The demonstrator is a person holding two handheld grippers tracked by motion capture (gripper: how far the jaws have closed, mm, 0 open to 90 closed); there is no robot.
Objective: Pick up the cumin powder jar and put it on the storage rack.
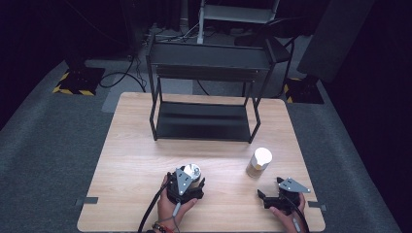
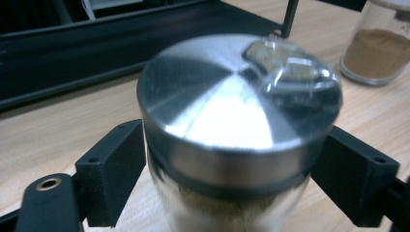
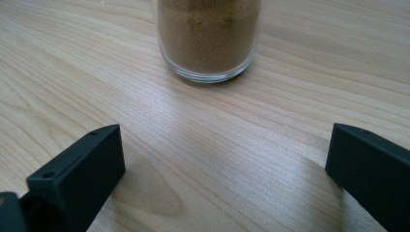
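Wood surface [image 1: 131,145] under a spotlight, dark room around it. Metal-lidded jar [image 2: 239,96] stands at 6 o'clock on the surface, clamped at both sides between the jaws of the left hand-held gripper [image 1: 186,184], pads pressing on the glass just under the lid. At 3 o'clock from it a second jar of brown powder [image 1: 259,162] stands upright, well apart. Right hand-held gripper [image 3: 225,169] sits at 5 o'clock of that jar, jaws spread wide, nothing held. Black shelf rack [image 1: 204,121] at 12 o'clock.
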